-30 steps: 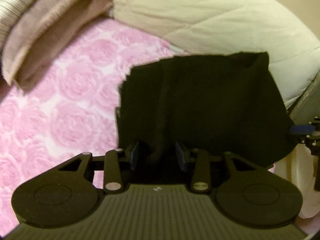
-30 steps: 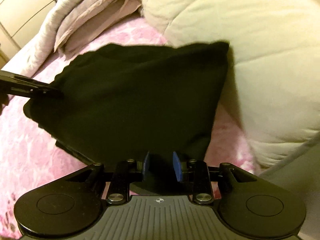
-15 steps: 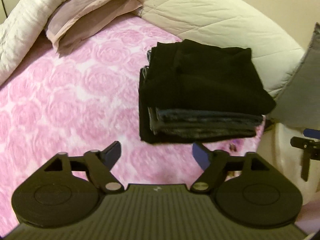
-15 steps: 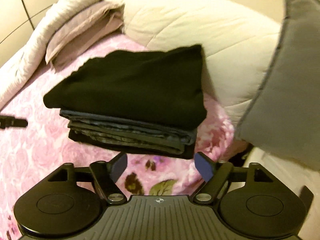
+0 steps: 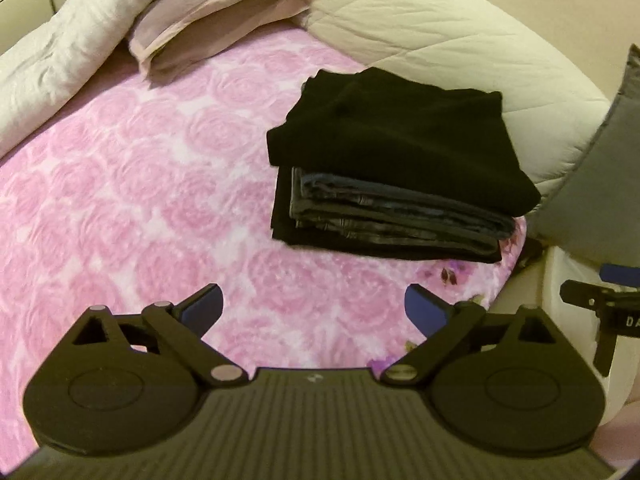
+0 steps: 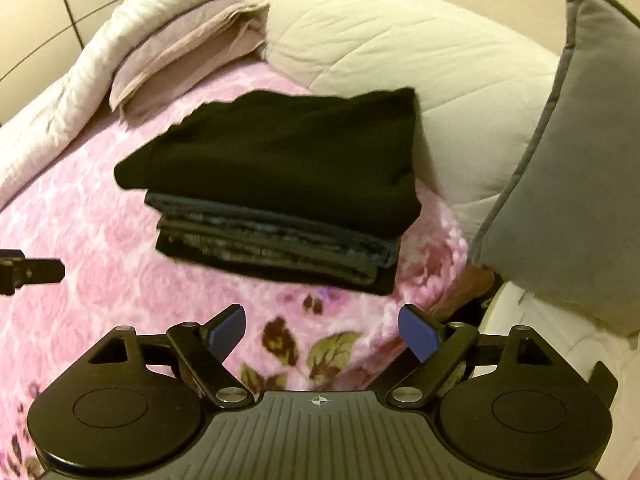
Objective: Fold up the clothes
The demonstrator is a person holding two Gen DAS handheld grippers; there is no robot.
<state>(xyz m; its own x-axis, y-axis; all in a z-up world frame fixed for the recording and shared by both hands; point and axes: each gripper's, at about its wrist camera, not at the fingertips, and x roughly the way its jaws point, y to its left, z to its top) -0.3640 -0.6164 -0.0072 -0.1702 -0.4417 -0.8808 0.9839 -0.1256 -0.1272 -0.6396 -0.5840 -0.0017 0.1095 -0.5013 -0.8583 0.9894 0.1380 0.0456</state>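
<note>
On a pink rose-patterned bedspread (image 5: 132, 184), a folded black garment (image 5: 404, 140) lay on top of a stack of folded clothes (image 5: 384, 224), close to a cream quilt (image 5: 420, 32) at the far side of the bed. The left gripper (image 5: 314, 308) hovered short of the stack, its blue-padded fingers (image 5: 204, 306) having just been spreading wide, with only bedspread between them. The right gripper (image 6: 322, 326) hung likewise before the pile, its jaws also having just swung apart and holding no cloth. A grey cushion (image 6: 576, 168) stood at the right edge of the bed, and a mauve pillow (image 6: 188, 52) rested against a rumpled white duvet (image 5: 60, 48) farther back.
</note>
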